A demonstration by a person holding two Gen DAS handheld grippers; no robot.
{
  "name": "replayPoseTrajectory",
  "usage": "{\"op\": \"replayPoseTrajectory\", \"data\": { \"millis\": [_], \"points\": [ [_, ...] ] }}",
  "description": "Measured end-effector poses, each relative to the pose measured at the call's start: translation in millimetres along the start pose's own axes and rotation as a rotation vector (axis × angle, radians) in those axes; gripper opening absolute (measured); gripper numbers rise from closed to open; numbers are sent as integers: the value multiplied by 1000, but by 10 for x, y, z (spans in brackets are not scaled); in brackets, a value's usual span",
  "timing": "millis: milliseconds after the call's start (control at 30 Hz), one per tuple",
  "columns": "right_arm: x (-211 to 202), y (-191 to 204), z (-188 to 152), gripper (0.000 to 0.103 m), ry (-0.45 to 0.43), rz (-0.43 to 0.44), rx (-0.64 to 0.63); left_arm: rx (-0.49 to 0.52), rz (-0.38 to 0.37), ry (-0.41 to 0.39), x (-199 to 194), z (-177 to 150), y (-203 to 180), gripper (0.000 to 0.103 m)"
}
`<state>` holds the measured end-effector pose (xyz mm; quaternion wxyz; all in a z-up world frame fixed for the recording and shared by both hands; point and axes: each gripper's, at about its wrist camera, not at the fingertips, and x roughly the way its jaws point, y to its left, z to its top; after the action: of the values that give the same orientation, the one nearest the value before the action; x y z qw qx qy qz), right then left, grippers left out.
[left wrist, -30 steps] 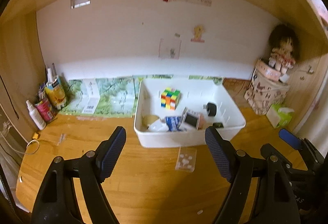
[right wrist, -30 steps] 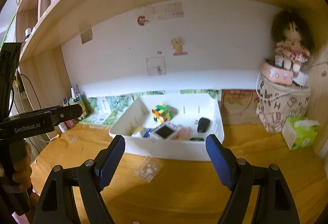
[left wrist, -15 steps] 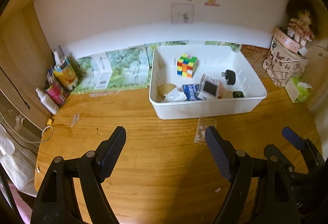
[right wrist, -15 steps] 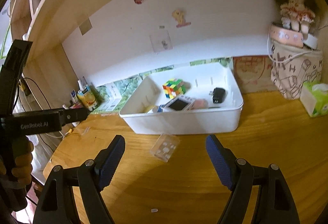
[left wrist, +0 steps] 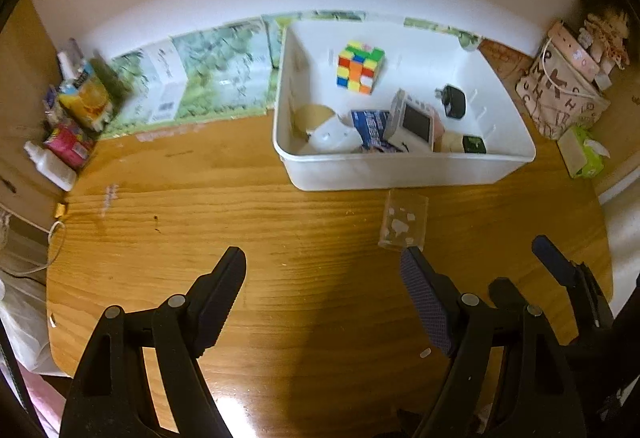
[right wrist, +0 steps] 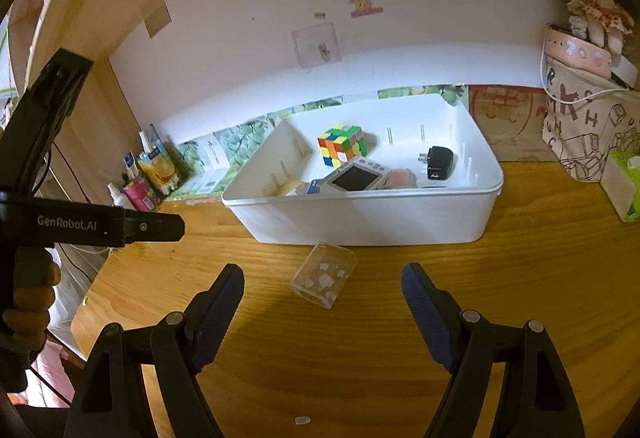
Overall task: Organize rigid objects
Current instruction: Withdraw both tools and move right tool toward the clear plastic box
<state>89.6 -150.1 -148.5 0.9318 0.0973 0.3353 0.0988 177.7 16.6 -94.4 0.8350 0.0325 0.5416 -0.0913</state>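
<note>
— Where's the clear plastic case [right wrist: 324, 274]?
— On the wooden worktop [right wrist: 520, 278], just ahead of my right claw [right wrist: 322, 302], between its spread, empty jaws; my left claw [left wrist: 322, 292], also spread and empty, has it beside its right tip.
— Any writing?
— "GenRobot.AI" on the left handle.
— Beyond it?
— A white bin [right wrist: 372, 217] holding a Rubik's cube [right wrist: 342, 145], charger [right wrist: 439, 162] and small screen device [right wrist: 356, 175].

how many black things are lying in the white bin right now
2. A black charger lies right of middle in the bin. A small black item sits by the front wall, near the right corner. The pile may hide more.
</note>
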Motion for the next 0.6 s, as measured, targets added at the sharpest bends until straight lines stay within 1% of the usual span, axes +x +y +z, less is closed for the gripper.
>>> {"op": "replayPoseTrajectory", "data": {
  "millis": [200,367,600],
  "points": [
    [246,85,-74,82,48,-33,-41,40,-34,73,212,65,-10,82],
    [466,123,-112,82,80,-55,-45,68,-35,117,348,104,46,82],
    [806,196,-127,82,129,-88,-44,76,-30,179,540,199,229,82]
  ]
}}
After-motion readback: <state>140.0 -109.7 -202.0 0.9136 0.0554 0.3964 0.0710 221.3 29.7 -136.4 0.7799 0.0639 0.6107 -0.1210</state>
